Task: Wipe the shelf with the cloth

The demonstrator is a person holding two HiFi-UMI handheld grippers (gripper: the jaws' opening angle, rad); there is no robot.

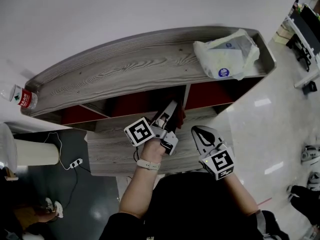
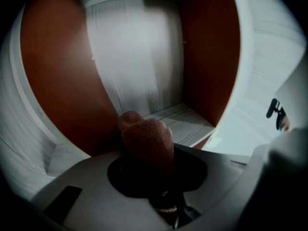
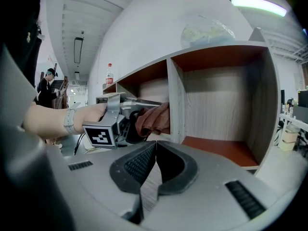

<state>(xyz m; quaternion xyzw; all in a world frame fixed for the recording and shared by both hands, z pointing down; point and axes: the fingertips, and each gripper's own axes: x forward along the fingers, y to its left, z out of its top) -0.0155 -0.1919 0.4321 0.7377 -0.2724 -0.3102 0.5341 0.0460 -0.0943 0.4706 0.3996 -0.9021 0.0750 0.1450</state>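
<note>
A reddish-brown cloth is bunched in my left gripper, which is shut on it at the mouth of the middle compartment of the wood-grain shelf. In the left gripper view the cloth bulges out of the jaws, facing a compartment with red side walls and a pale wood-grain back. My right gripper hangs shut and holds nothing, in front of the shelf to the right of the left one. From the right gripper view I see its closed jaws, the left gripper and the cloth beside the divider.
A white plastic bag lies on the right end of the shelf top and a bottle on the left end. A white cylinder and a power strip are on the floor at the left. A person stands far off.
</note>
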